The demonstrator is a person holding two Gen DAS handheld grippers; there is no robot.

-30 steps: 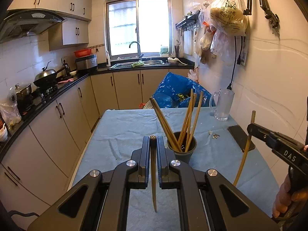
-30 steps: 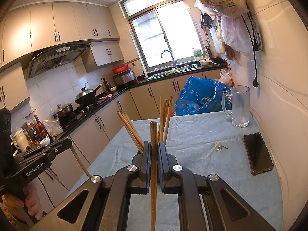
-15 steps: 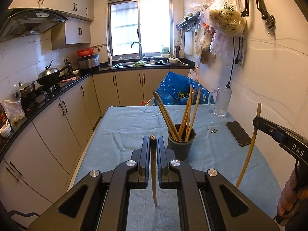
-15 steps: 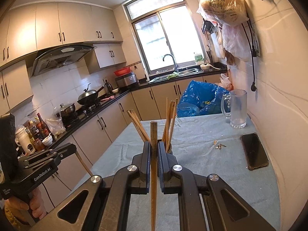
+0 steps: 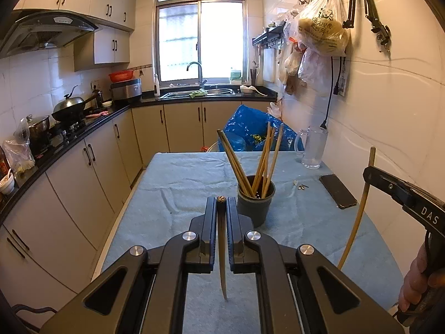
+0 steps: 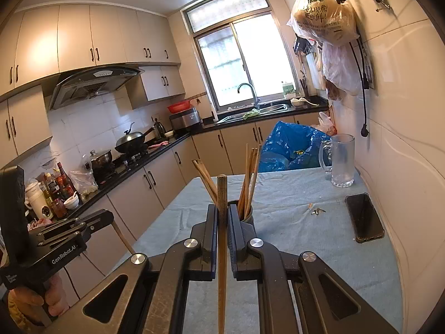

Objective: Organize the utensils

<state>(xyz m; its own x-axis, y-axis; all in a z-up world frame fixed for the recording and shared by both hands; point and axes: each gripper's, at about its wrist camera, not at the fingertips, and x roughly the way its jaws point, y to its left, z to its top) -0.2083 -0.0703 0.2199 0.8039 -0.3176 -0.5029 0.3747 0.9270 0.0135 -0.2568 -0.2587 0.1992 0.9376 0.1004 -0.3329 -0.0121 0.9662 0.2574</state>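
Chopsticks are going into the cup [image 5: 256, 203] mid-table — each gripper, left [image 5: 221, 211] and right [image 6: 222, 217], is clamping one chopstick [image 5: 221, 250] upright above the table's near edge, so next comes lowering each tip into the cup's mouth.

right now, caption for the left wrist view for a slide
Left gripper clamps a wooden chopstick before the dark grey chopstick cup.
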